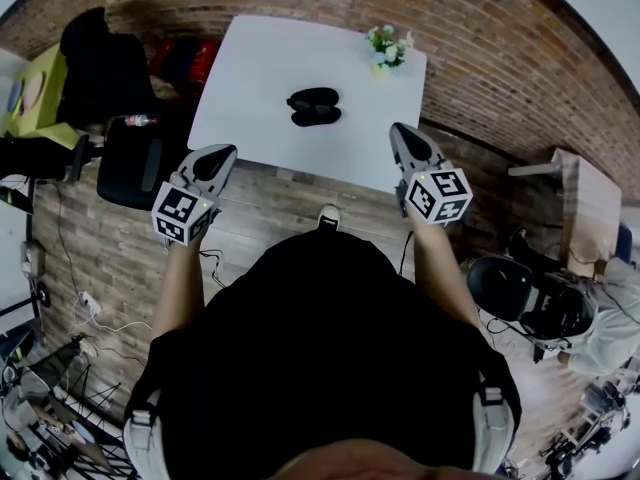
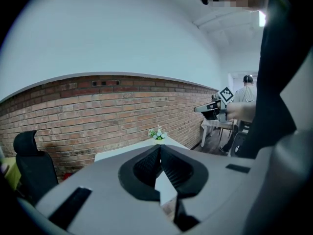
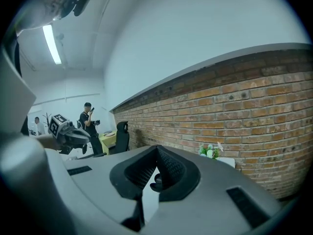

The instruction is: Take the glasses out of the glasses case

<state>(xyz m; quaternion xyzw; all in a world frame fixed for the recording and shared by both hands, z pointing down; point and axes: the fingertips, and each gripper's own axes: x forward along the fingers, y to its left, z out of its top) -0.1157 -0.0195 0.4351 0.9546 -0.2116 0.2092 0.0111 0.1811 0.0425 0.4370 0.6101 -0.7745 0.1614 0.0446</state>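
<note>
A black glasses case (image 1: 314,106) lies in the middle of the white table (image 1: 250,78). It shows as two dark lobes, and I cannot tell whether it stands open. No glasses are visible apart from it. My left gripper (image 1: 225,151) hovers at the table's near edge, left of the case, with its jaws closed together and nothing held. My right gripper (image 1: 397,128) hangs over the near right edge, also shut and empty. In the right gripper view a sliver of the case (image 3: 157,182) shows below the joined jaws (image 3: 156,148). The left gripper view shows its tips (image 2: 159,148) touching.
A small pot of flowers (image 1: 388,48) stands at the table's far right corner. A black office chair (image 1: 135,163) sits left of the table, with a yellow desk (image 1: 40,93) beyond it. At the right are a wooden table (image 1: 585,208) and a seated person (image 1: 600,318). Cables (image 1: 90,308) lie on the floor.
</note>
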